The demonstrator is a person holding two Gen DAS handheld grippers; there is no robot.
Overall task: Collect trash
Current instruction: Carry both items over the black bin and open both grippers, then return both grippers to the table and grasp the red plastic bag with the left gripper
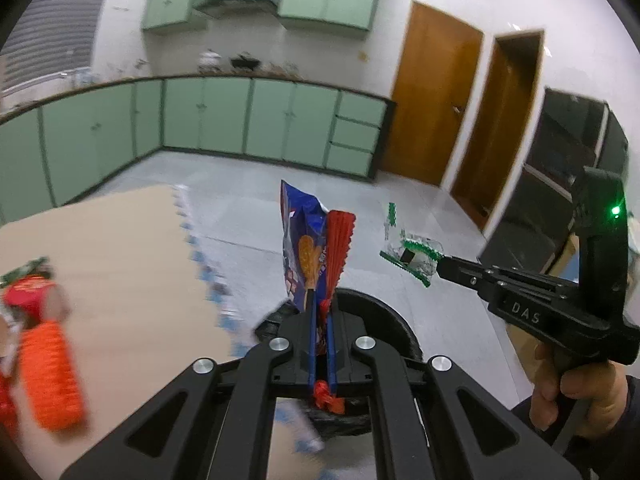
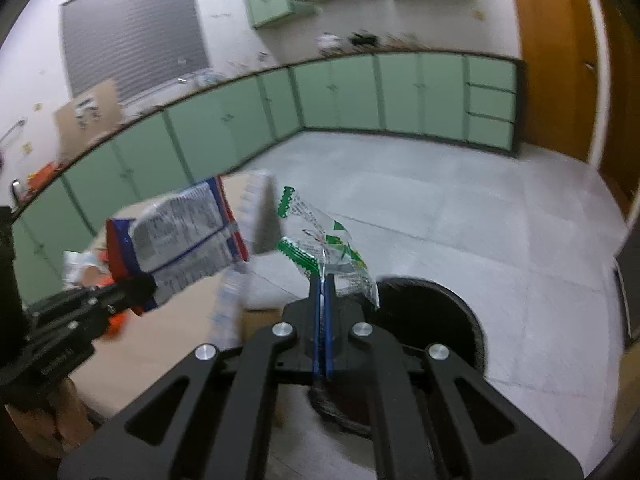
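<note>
Wrappers (image 1: 308, 248) (image 2: 328, 248) pinched in both tongs, seemingly.

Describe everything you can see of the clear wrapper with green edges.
The wrapper is a thin, crinkled, see-through plastic film with green zigzag seams, green printing and small dark text. It looks empty and flattened. The right gripper is shut on its lower part, so it stands up and fans out from the fingers, held in the air. Below and beyond it is a round black bin. In the left view it sticks out sideways from the fingertips. Nothing else touches it.
</note>
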